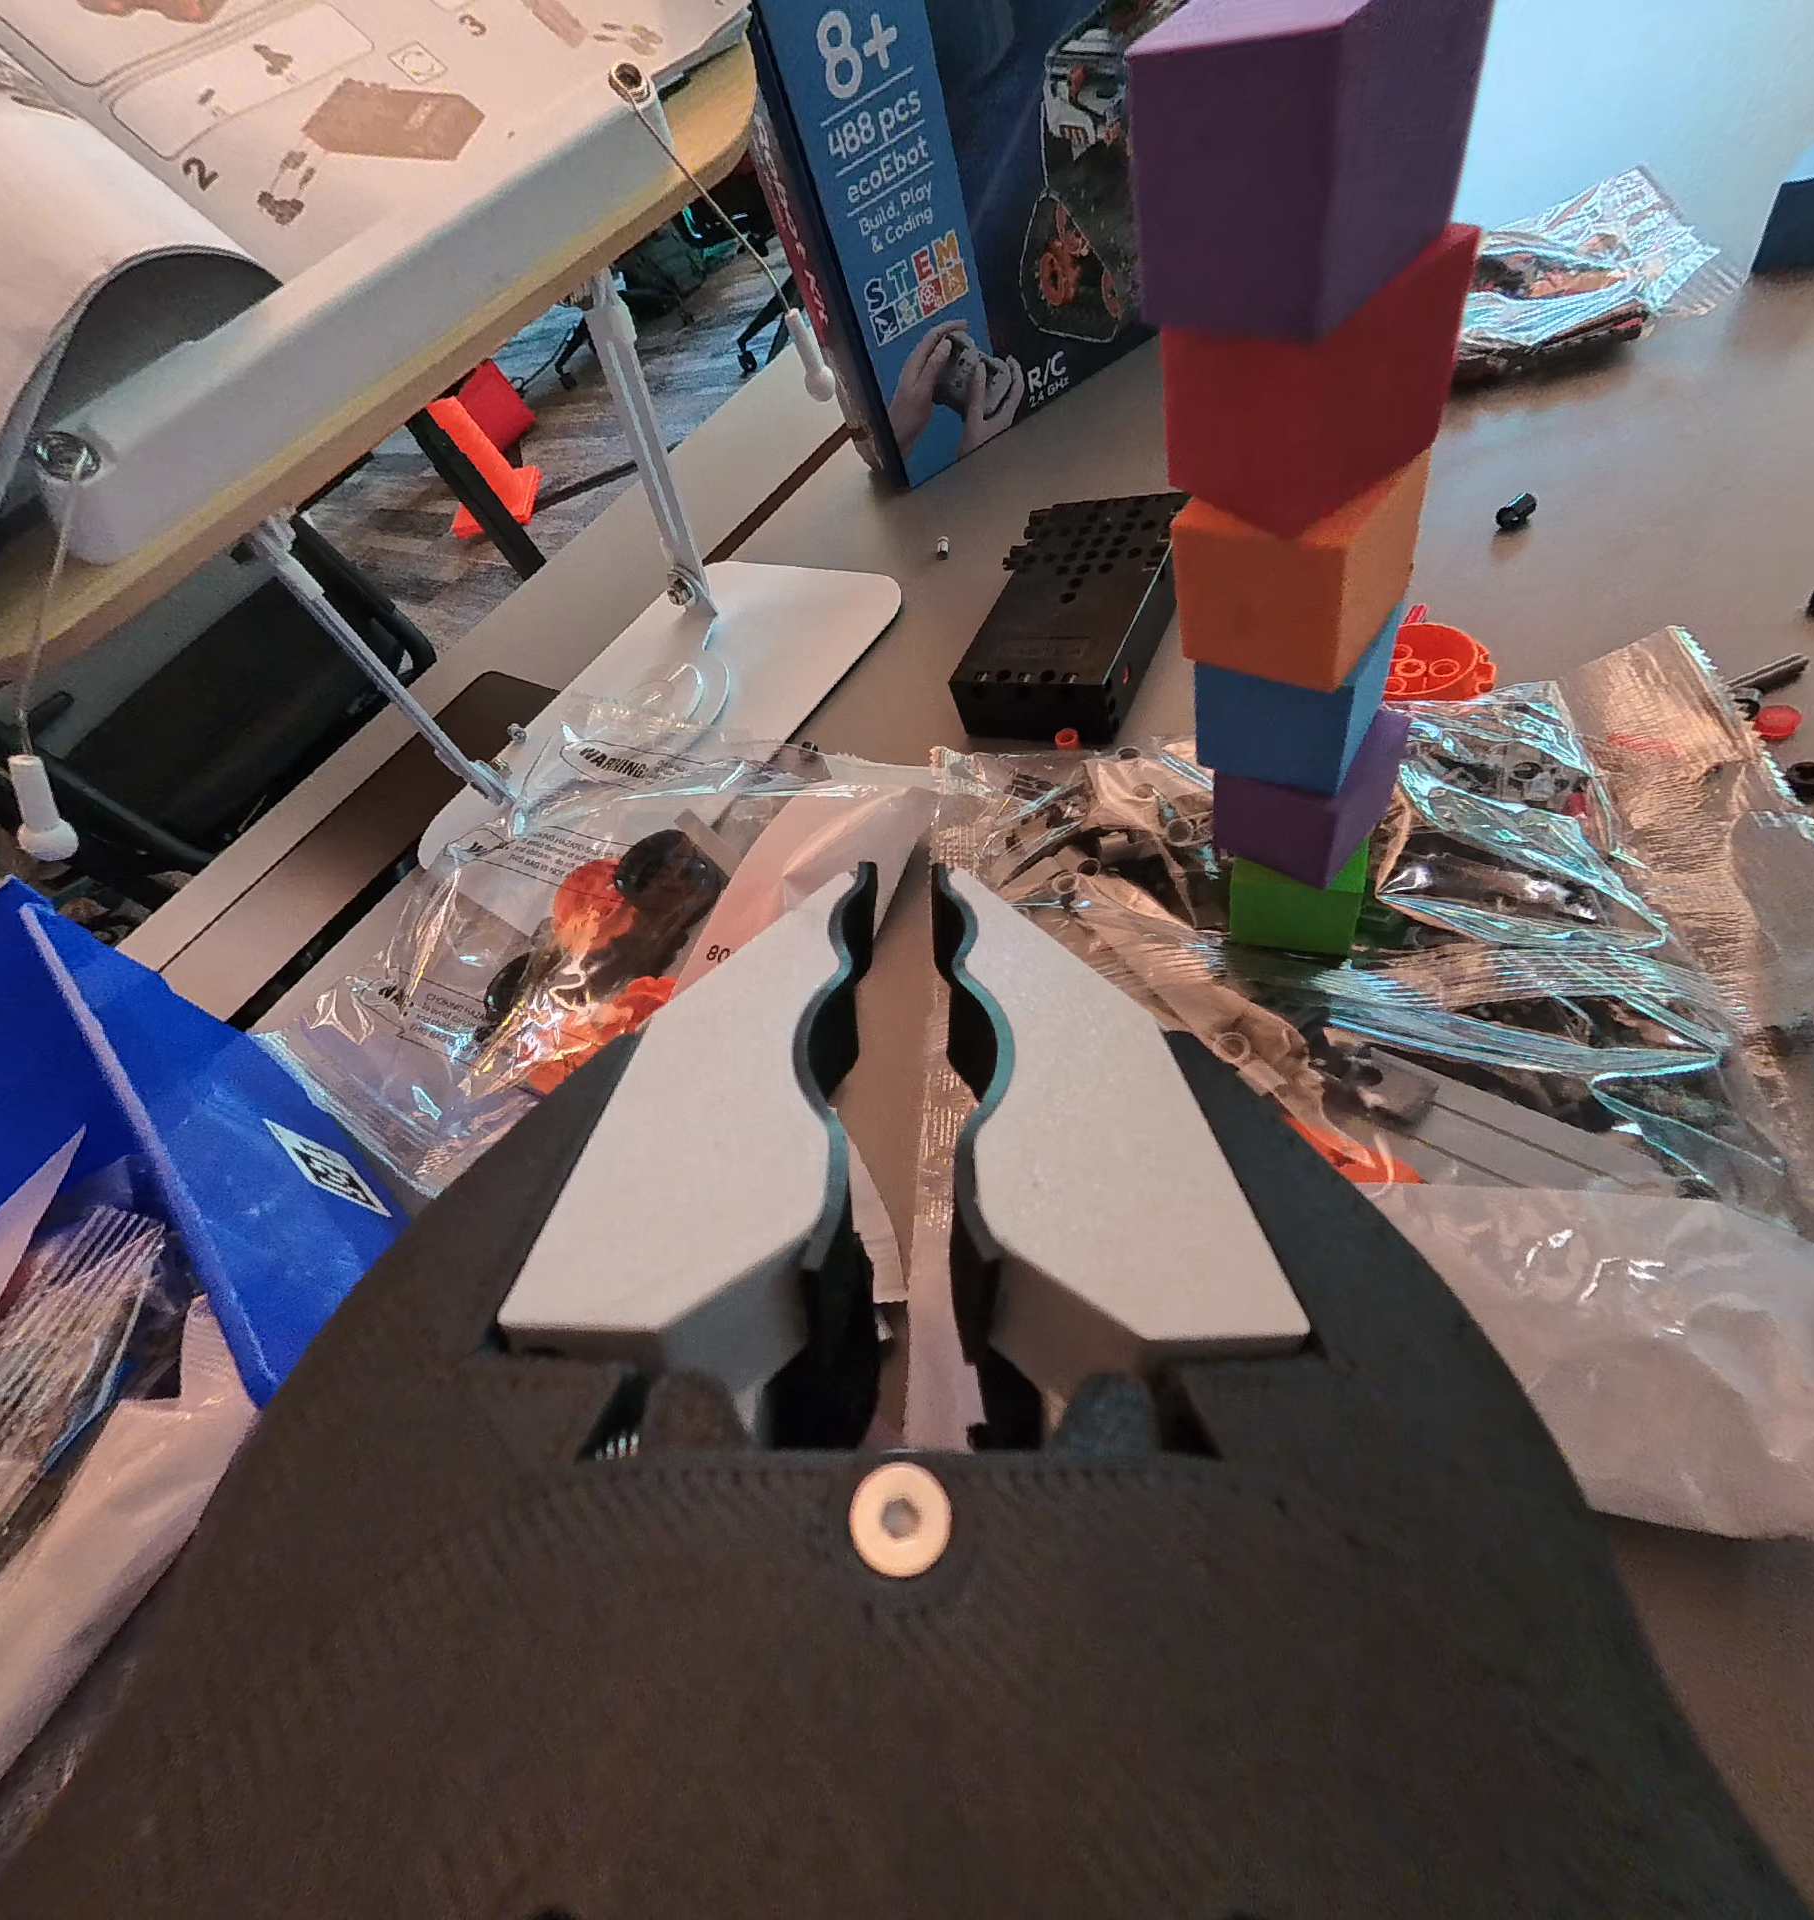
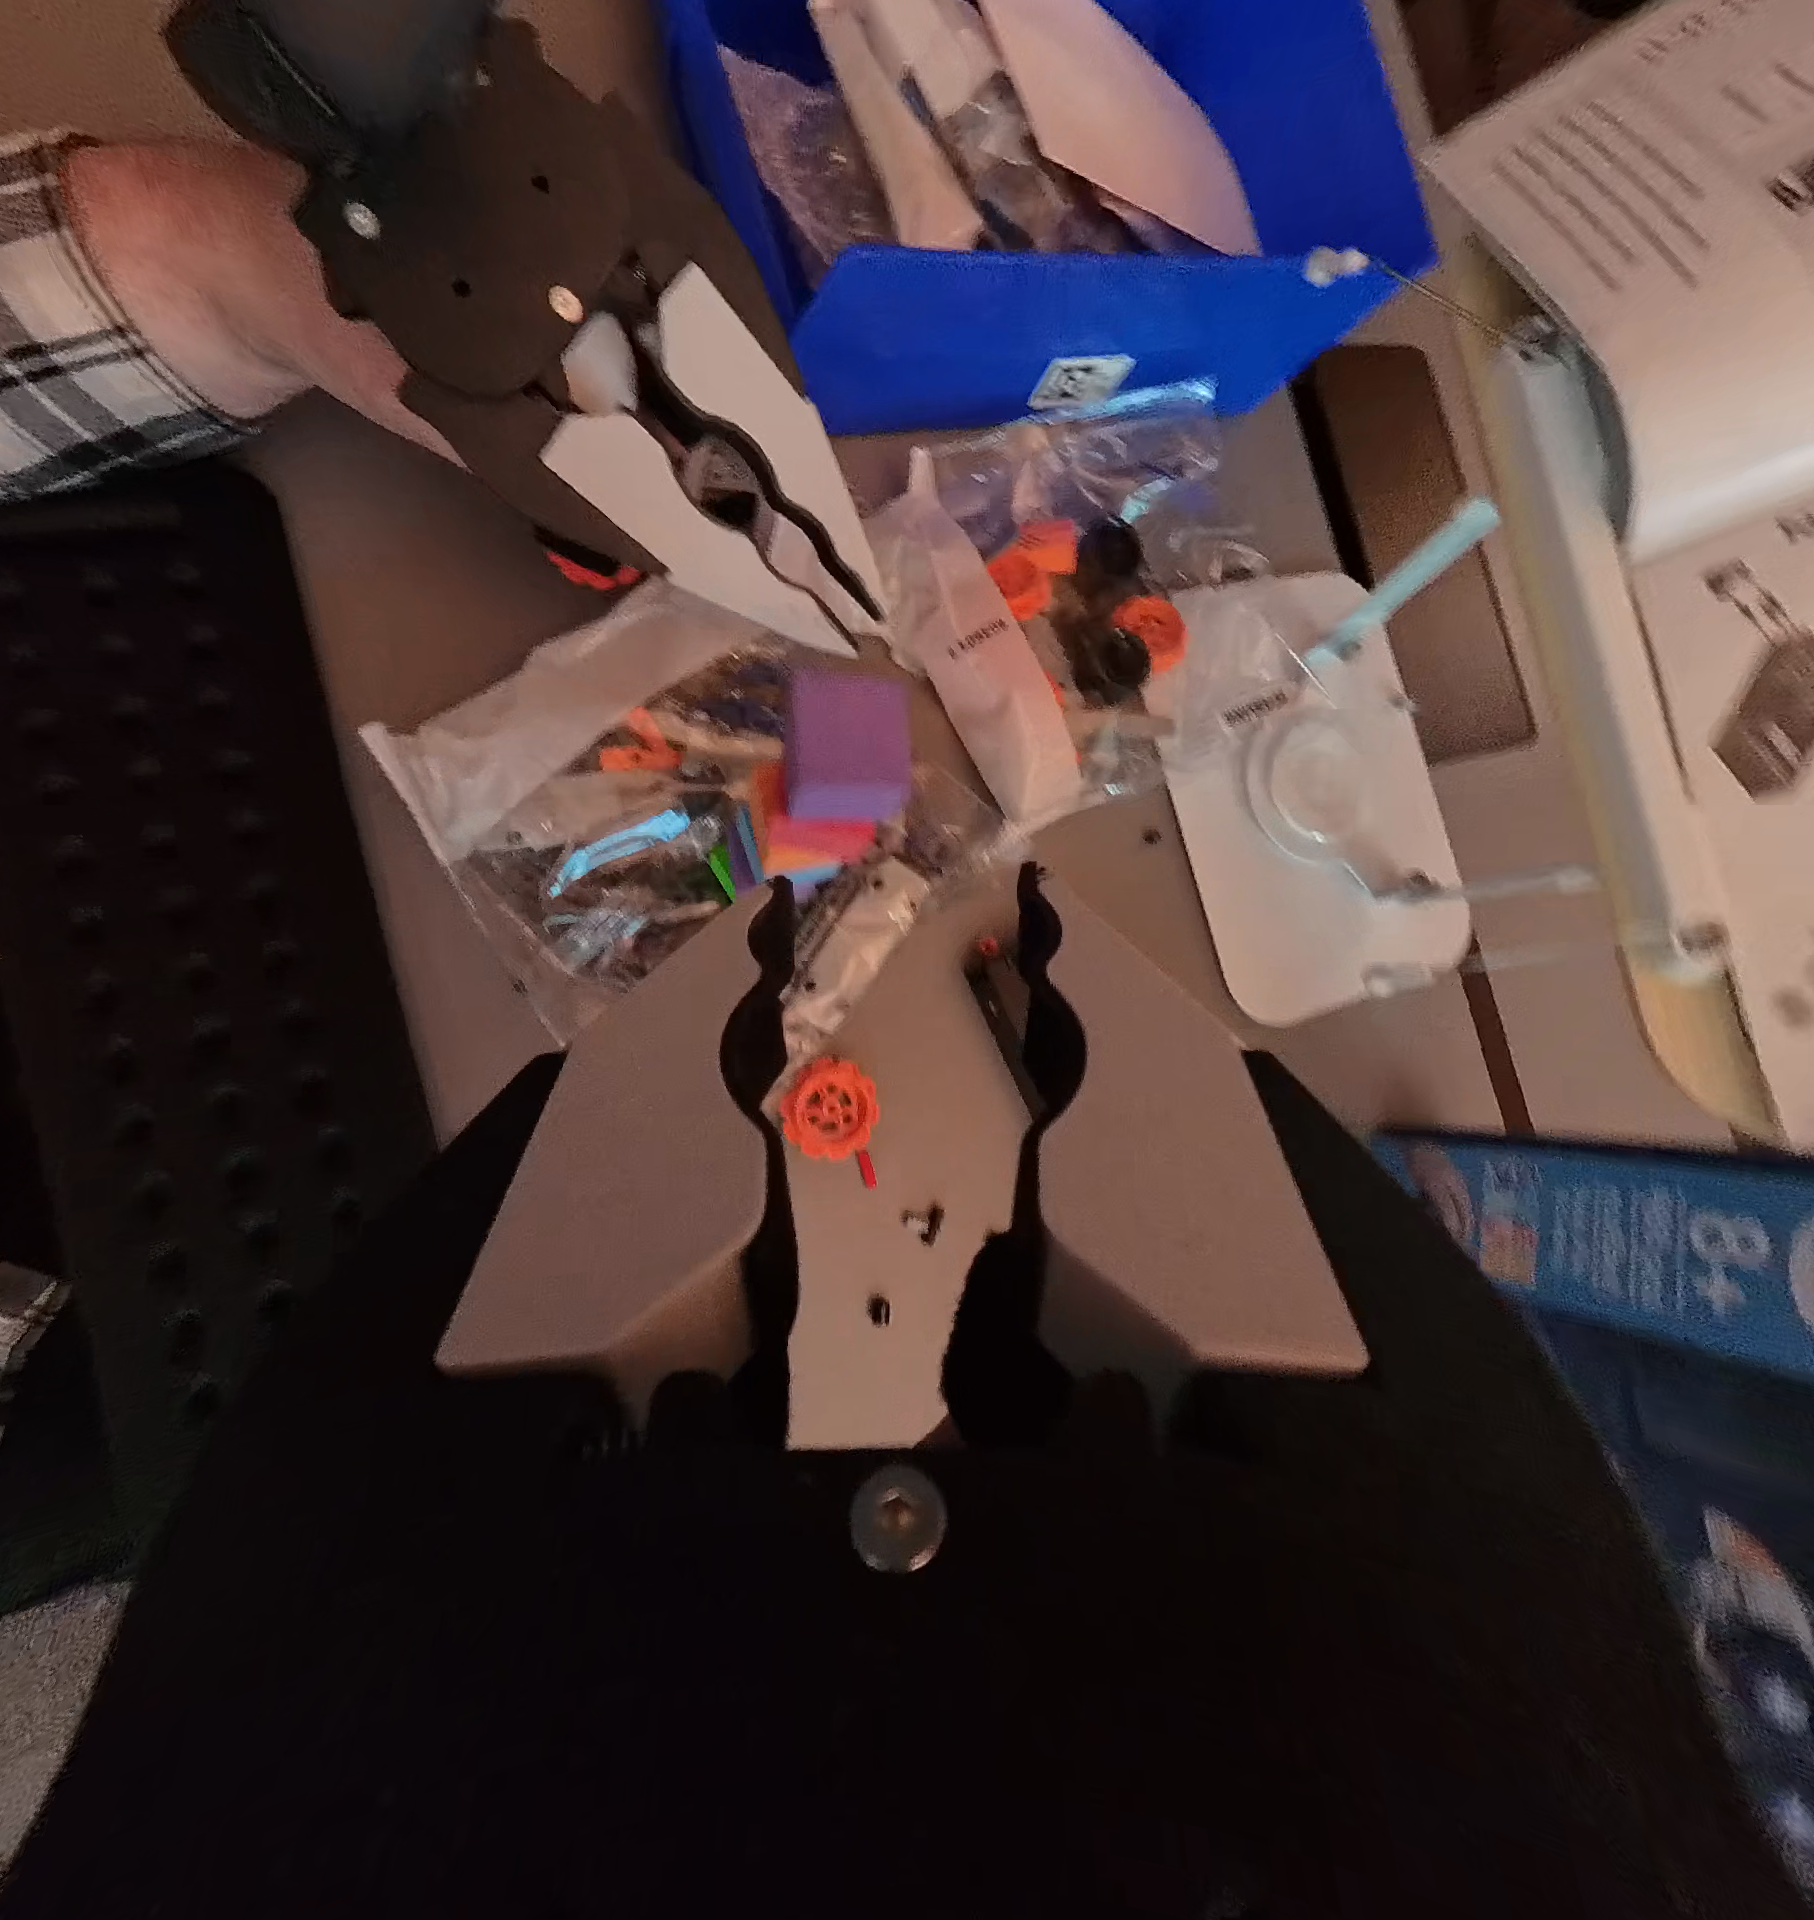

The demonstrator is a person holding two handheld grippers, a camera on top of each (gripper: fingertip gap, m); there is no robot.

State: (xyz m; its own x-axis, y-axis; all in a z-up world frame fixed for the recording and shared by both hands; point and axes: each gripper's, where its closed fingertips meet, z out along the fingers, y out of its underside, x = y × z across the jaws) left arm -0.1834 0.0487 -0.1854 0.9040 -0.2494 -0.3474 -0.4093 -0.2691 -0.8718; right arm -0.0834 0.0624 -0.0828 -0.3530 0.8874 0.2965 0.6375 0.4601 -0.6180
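A leaning tower of coloured cubes (image 1: 1298,582) stands on clear plastic bags of parts (image 1: 1505,935). From the bottom the cubes are green, purple, blue, orange, red and purple. My left gripper (image 1: 903,883) is low, to the left of the tower's base, over the bags. Its jaws are nearly closed and I see nothing gripped. It also shows in the right wrist view (image 2: 861,634), held by a hand. My right gripper (image 2: 903,888) is open and empty, looking down from above. The tower's top purple cube (image 2: 846,748) lies just beyond its tips. An orange gear (image 2: 830,1107) lies on the table below.
A blue bin (image 1: 155,1091) with bags is at the left. A blue toy kit box (image 1: 913,239) and a black perforated block (image 1: 1069,623) stand behind the tower. A white stand (image 1: 778,623) holds an open booklet. Small loose parts lie on the grey table (image 1: 1661,468). Spacing between my two grippers at the tips: around 15 centimeters. It is some 15 centimeters from my left tips to the orange gear (image 2: 830,1107). Seen from the left wrist view (image 1: 1410,673) as well.
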